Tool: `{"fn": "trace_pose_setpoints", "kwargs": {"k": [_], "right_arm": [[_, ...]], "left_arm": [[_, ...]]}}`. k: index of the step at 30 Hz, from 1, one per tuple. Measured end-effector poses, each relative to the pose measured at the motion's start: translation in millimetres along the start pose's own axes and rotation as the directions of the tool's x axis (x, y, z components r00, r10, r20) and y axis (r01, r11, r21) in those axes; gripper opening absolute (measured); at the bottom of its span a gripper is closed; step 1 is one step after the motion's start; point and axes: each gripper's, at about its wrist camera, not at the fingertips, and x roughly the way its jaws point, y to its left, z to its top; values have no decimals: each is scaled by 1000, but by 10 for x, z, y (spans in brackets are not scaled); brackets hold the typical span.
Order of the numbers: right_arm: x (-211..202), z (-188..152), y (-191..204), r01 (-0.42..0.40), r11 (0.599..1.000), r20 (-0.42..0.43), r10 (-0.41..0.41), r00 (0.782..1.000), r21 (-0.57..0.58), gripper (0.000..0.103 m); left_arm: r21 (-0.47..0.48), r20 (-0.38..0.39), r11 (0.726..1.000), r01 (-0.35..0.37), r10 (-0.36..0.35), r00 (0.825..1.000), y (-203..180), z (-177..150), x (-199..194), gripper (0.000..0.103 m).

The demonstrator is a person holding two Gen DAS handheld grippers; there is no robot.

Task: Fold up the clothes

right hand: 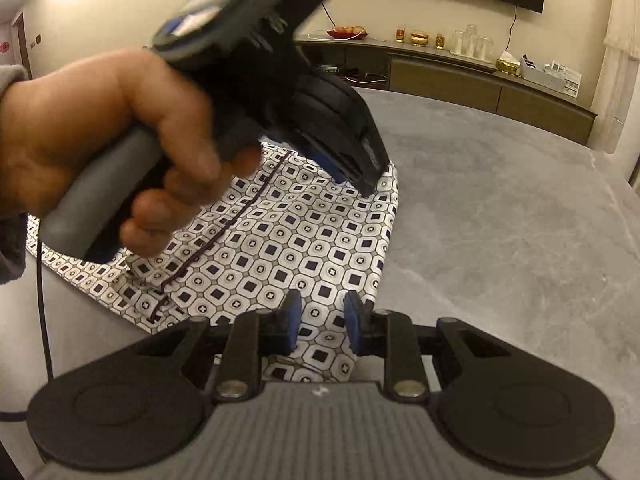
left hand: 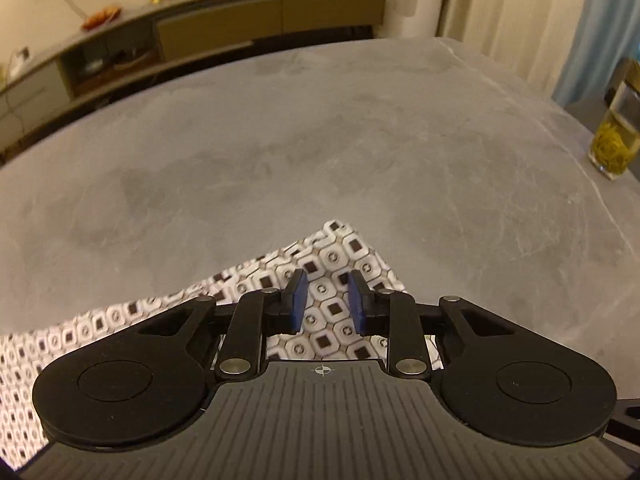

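Your left gripper (left hand: 325, 300) points steeply down, its blue pads (left hand: 298, 300) parted by a narrow gap with nothing pinched between them. From the right wrist view, your left hand (right hand: 120, 148) sits at nine o'clock, fist wrapped round the grey handle, a grey sleeve at the wrist, the tool slanting down toward two o'clock. Your right gripper (right hand: 320, 326) also tilts downward at six o'clock, jaws slightly apart and gripping nothing.
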Motion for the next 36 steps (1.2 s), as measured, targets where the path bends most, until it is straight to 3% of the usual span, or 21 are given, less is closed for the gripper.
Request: {"fn": "trace_pose_setpoints", "kwargs": {"k": [3,6,7,8,10,11,12,13,14,16,19,21,22,24,27,29,36], "right_arm": [[10,2,6,-3,1000,-5,3,1000,2,24],[-1,4,13,-2,1000,-7,2,1000,6,27],[-14,9,4,-1,1000,-4,1,1000,15,31],[-49,20,-26,15,999,20,-15,1000,39,43],[-116,39,-87,43,995,66,-48,997,86,65],[-111,37,-114,49,993,60,-56,997,111,65],[-101,34,-138,55,990,51,-62,997,133,64],[-40,22,-122,53,990,10,-54,998,128,50],[16,10,-103,50,991,-28,-47,999,120,28],[-1,3,37,49,998,-5,-49,999,37,4],[-144,4,147,40,999,93,-40,995,9,4],[-222,7,187,25,1000,148,-25,989,-3,3],[-232,6,197,11,1000,154,-10,988,-3,3],[-235,6,224,-7,1000,159,8,987,-6,3],[-223,11,262,-16,1000,149,17,989,-8,6],[-253,7,252,-20,1000,147,20,989,-2,15],[-354,-10,252,-25,1000,145,25,989,3,24]], "left_arm": [[16,7,999,-46,46,999,120,-124,-10,16],[-13,13,999,-36,36,999,223,-145,-102,15],[-32,18,999,-21,21,1000,243,-144,-161,16],[-55,26,998,4,-2,1000,260,-142,-228,18],[-103,39,993,59,-55,998,299,-121,-361,34],[-119,41,989,87,-82,996,305,-107,-423,38],[-124,36,986,112,-108,993,284,-91,-453,45],[-123,27,983,135,-133,991,249,-70,-468,51],[-114,10,981,155,-155,988,202,-52,-466,54],[-84,-35,979,183,-187,982,68,-25,-430,59],[-32,-84,985,172,-174,981,-106,-46,-364,58],[-14,-94,987,159,-160,983,-152,-84,-360,49],[-11,-99,989,149,-150,984,-148,-105,-360,23],[-7,-98,991,131,-132,986,-114,-138,-371,0],[-6,-59,994,111,-111,992,-28,-168,-475,0],[-18,-35,994,104,-105,994,51,-180,-590,0],[-90,17,993,80,-79,997,549,-276,-935,0]]}}
